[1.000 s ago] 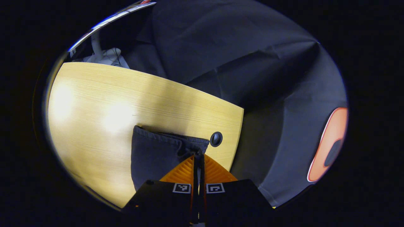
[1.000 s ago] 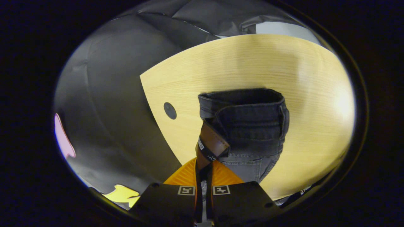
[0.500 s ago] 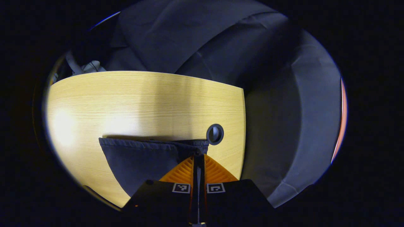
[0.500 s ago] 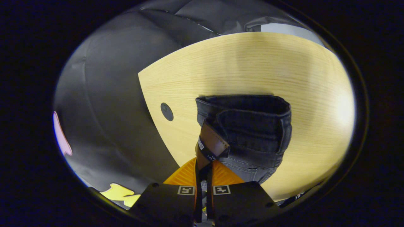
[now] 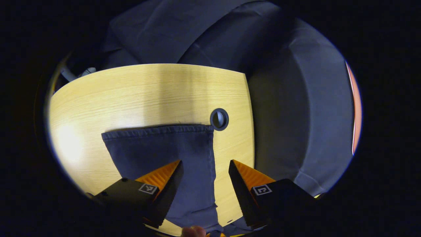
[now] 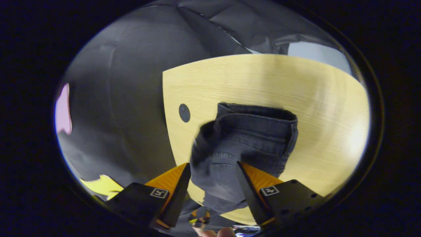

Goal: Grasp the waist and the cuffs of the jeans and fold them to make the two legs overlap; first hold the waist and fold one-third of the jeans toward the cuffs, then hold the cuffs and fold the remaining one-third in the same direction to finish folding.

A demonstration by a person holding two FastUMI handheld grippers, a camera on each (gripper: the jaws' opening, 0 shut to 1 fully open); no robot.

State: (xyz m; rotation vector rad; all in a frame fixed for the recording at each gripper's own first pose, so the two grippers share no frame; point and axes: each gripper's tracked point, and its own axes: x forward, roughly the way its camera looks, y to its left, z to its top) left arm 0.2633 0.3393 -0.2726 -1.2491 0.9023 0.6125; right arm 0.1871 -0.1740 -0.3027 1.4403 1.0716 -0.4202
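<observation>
item: jeans — lying on the wooden table, cuff hem facing the cable hole, waist end bunching in the right gripper view.
left gripper: hovering with jaws spread, gripping nothing.
right gripper: likewise spread, holding nothing.
step: legs appearing overlapped — next move is calling for pinching the waist and carrying it a third toward the cuffs.

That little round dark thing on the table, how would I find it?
Start at the pale wooden table and follow the dark jeans to their hemmed far edge. Just past that corner, near the table's side edge, sits the hole: small, round and dark.
</observation>
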